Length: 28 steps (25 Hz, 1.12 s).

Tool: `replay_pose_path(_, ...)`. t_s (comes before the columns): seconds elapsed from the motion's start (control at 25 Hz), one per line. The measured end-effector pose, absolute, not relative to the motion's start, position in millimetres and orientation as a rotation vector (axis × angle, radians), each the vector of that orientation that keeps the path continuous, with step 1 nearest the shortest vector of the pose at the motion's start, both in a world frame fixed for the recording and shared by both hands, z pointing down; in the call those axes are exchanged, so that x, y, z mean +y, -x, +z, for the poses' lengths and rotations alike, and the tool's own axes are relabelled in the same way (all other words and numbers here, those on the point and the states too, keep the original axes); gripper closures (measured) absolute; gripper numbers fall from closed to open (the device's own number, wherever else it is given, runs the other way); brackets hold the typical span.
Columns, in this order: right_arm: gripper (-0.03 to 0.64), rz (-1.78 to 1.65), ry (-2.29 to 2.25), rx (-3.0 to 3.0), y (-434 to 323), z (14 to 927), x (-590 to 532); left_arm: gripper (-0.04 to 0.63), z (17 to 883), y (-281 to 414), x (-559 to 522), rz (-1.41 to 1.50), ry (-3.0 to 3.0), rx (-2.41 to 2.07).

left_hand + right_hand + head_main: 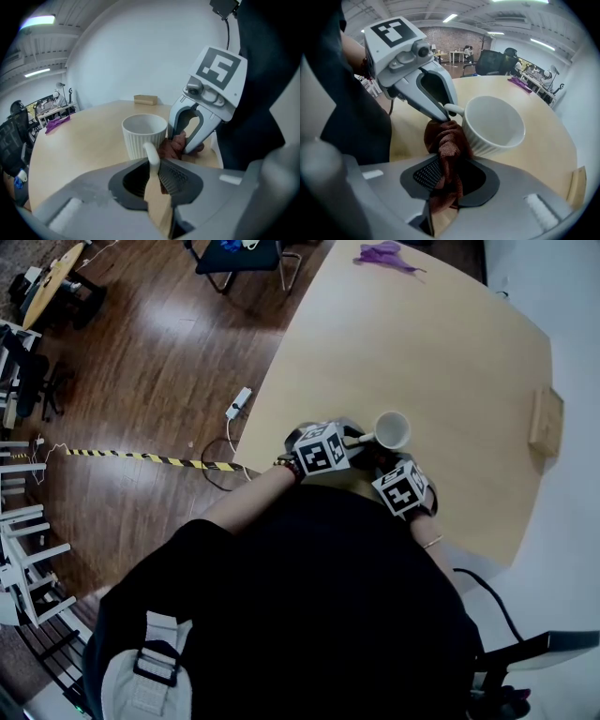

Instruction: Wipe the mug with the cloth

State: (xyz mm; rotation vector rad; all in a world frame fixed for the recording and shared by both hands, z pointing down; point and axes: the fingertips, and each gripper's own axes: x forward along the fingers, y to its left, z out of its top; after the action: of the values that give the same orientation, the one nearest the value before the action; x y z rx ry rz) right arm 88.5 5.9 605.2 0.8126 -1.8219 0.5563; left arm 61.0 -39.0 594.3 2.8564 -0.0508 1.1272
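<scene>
A white ribbed mug [392,430] [144,134] [494,124] stands upright on the pale wooden table [431,343], near its front edge. My left gripper [361,439] [153,169] is shut on the mug's handle [151,154], seen also as the left gripper [440,110] in the right gripper view. My right gripper [398,465] [446,176] is shut on a bunched reddish-brown cloth [445,150] [172,146], which presses against the mug's side below the handle. The right gripper [190,136] also shows beyond the mug in the left gripper view.
A purple cloth [384,255] lies at the table's far end and a small wooden block [546,420] sits at the right edge. A chair [239,257] stands beyond the table on the dark wood floor, with a power strip [239,401] and cables left of the table.
</scene>
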Motion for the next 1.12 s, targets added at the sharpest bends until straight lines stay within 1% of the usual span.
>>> replay_pose_path(0.16,0.515,0.616,-0.83,-1.8,-100,612,11,0.526,596,-61,-40,1.12,-2.854,-0.053)
replay_pose_path(0.36,0.515,0.637,-0.935,-1.863,-112,580,10,0.526,594,-58,-43,1.115,-2.859,-0.072)
replay_pose_path(0.64,0.515,0.576,-1.01,-1.888,-131,549,8,0.523,594,-53,-54,1.092,-2.855,-0.158)
replay_pose_path(0.8,0.515,0.586,-1.014,-1.881,-135,553,2,0.52,583,-48,-64,1.04,-2.873,-0.23)
replay_pose_path(1.12,0.517,0.586,-0.967,-1.839,-133,585,-6,0.528,576,-44,-67,1.037,-2.879,-0.271)
